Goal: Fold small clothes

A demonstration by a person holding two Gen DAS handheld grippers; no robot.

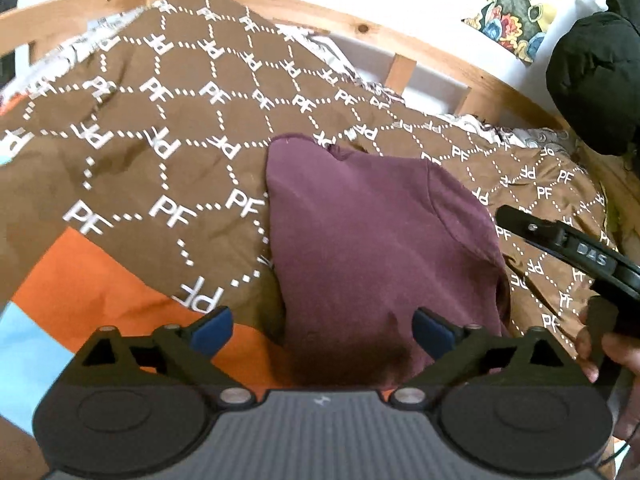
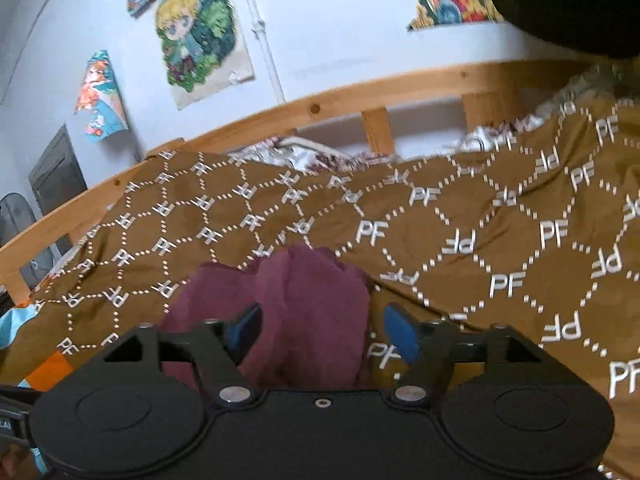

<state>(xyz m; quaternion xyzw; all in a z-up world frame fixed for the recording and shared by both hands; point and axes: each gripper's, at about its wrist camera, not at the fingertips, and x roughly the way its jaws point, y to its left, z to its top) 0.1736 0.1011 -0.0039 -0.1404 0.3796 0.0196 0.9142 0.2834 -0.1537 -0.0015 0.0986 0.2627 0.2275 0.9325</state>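
- Left wrist view: the maroon garment (image 1: 372, 248) lies on the brown bedspread (image 1: 160, 128), a flat surface that suits folding. It runs from the near edge of the view, between the two fingers, out to the middle of the bed.
- Left wrist view: the left gripper (image 1: 322, 326) has its jaws spread wide and grips nothing. The blue pads (image 1: 212, 328) stand clear on either side of the garment's near end, which reads as a release or a hover above the cloth.
- Left wrist view: the right gripper (image 1: 568, 248) enters from the right, just beside the garment's right edge. Its jaw state cannot be told from here. A hand (image 1: 608, 356) holds its handle.
- Left wrist view: an orange sheet (image 1: 80, 292) shows at near left. A wooden bed rail (image 1: 400, 40) bounds the far side.
- Right wrist view: the right gripper (image 2: 320, 332) is open. The garment (image 2: 304, 312) lies bunched between its pads, and the left pad (image 2: 246, 326) is close against the cloth, with no firm pinch visible.
- Right wrist view: posters (image 2: 196, 28) hang on the far wall, beyond the rail (image 2: 360, 92).
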